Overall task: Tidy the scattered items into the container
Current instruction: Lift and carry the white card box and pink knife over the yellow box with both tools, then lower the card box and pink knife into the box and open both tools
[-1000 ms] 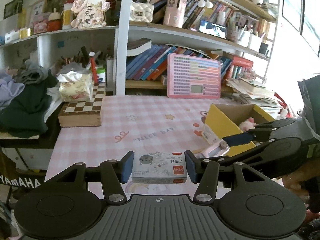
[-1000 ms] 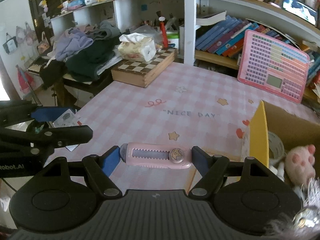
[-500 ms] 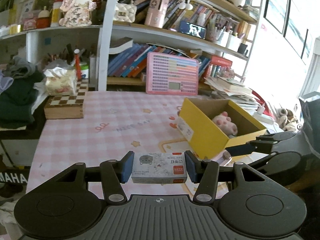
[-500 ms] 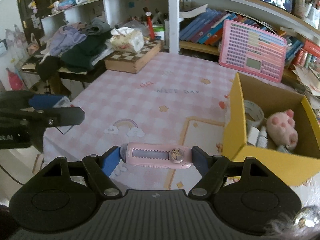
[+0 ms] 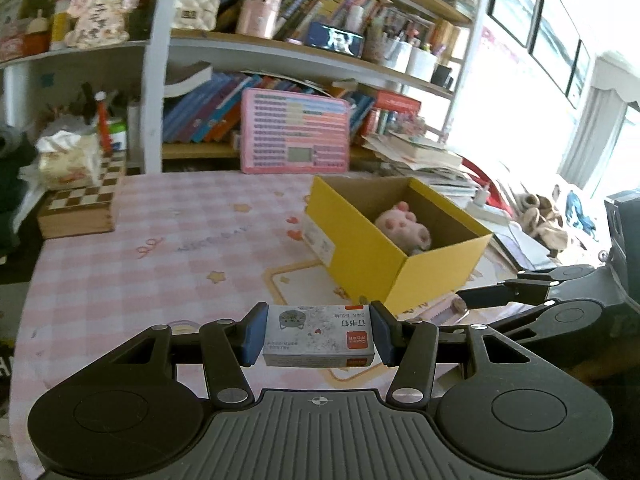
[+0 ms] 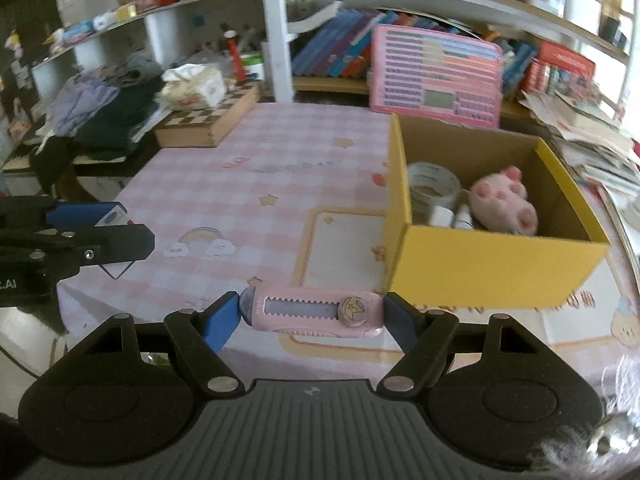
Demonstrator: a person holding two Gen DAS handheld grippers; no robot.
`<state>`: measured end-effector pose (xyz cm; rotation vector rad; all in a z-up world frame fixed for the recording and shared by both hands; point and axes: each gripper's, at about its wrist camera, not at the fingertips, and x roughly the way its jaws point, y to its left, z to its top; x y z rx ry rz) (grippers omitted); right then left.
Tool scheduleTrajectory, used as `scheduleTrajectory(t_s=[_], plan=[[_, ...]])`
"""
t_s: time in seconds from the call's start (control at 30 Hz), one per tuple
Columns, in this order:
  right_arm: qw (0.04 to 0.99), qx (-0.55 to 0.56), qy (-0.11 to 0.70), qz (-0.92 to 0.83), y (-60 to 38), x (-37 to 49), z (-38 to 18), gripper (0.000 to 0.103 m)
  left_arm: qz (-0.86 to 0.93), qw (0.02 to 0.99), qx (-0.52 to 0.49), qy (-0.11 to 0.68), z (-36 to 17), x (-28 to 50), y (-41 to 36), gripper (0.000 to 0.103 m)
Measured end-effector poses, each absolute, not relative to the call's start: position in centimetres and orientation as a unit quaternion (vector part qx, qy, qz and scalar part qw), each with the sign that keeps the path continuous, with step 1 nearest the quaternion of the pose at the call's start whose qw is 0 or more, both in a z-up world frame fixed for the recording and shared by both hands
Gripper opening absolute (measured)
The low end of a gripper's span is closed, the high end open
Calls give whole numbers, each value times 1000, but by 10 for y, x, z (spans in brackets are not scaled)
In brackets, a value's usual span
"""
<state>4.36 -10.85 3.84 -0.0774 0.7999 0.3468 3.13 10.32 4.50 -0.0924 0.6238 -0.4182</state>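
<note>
1. Clamping a small staple box point(image 5: 319, 335) across its short ends, left gripper point(image 5: 318, 334) closed on it above the near edge of the pink checked tablecloth point(image 5: 160, 264), blue pads point(image 5: 253, 334) pressed to both sides.
2. Gripping a pink utility knife point(image 6: 312, 311) lengthwise, right gripper point(image 6: 313, 314) shut on its two tips, low over the tablecloth and just in front of the yellow cardboard box point(image 6: 492, 268).
3. Showing only in the right wrist view: a tape roll point(image 6: 432, 186) and small white bottles point(image 6: 452, 216) beside the pink plush paw point(image 6: 504, 204) inside the box; in the left wrist view only the plush paw point(image 5: 402, 230) visible past the box wall point(image 5: 372, 256).
4. Showing only in the left wrist view: the printed cat and red label on the staple box, plus the right gripper's black fingers point(image 5: 532, 286) reaching in from the right edge, near the box corner.
5. Seen from the right wrist, the left gripper point(image 6: 86, 228) at the far left edge, well apart from the box.
6. Compared with a second ago: both holds unchanged, both tools raised and pulled back, the yellow box now open to view from above instead of seen edge-on, chessboard box point(image 5: 78, 210) and pink calculator board point(image 5: 294, 136) farther off.
</note>
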Motion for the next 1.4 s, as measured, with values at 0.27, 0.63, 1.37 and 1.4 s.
scheduleTrajectory(t_s=[0.27, 0.63, 1.37, 1.4], plan=[[910, -22, 391, 136, -137, 40, 38, 76, -235, 920, -35, 310, 42, 43, 75, 52], [913, -6, 392, 114, -187, 54, 40, 76, -258, 914, -24, 313, 43, 68, 27, 52], [920, -14, 361, 154, -276, 154, 52, 76, -219, 930, -13, 297, 54, 146, -64, 52], [920, -18, 358, 159, -278, 160, 52, 76, -216, 930, -11, 297, 55, 150, -68, 52]])
